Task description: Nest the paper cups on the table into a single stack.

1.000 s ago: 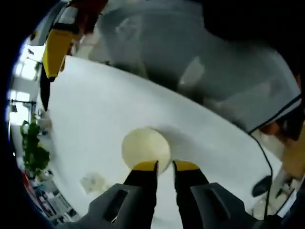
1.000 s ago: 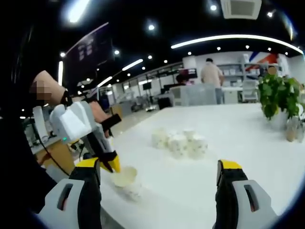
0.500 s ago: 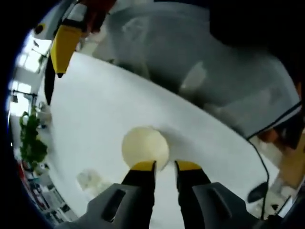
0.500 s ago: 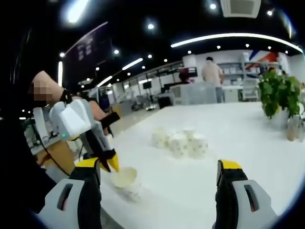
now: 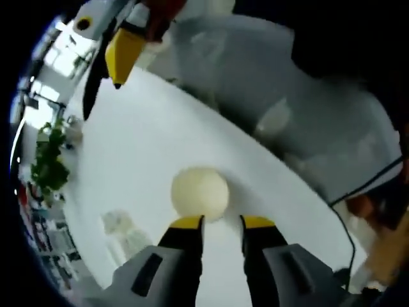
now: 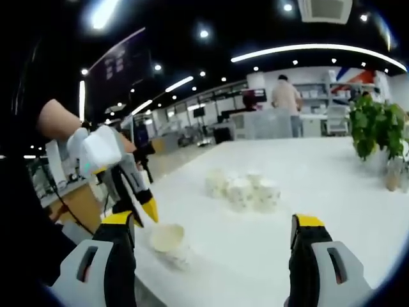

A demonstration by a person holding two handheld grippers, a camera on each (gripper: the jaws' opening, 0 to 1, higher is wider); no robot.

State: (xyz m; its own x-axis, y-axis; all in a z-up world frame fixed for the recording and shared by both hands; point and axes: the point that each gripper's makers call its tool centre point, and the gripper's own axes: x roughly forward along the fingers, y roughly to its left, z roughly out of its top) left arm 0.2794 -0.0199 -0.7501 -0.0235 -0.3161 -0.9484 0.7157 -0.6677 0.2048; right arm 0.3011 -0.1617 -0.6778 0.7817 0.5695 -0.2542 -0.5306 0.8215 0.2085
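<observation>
- The table (image 6: 332, 192) carries a cluster of paper cups (image 6: 246, 190) at your right gripper (image 6: 211, 233)'s twelve o'clock, well apart from it.
- Its jaws gape wide, empty; reach there next.
- The lone cup (image 5: 200, 192) sits upright just beyond your left gripper (image 5: 220, 222)'s narrow, empty gap.
</observation>
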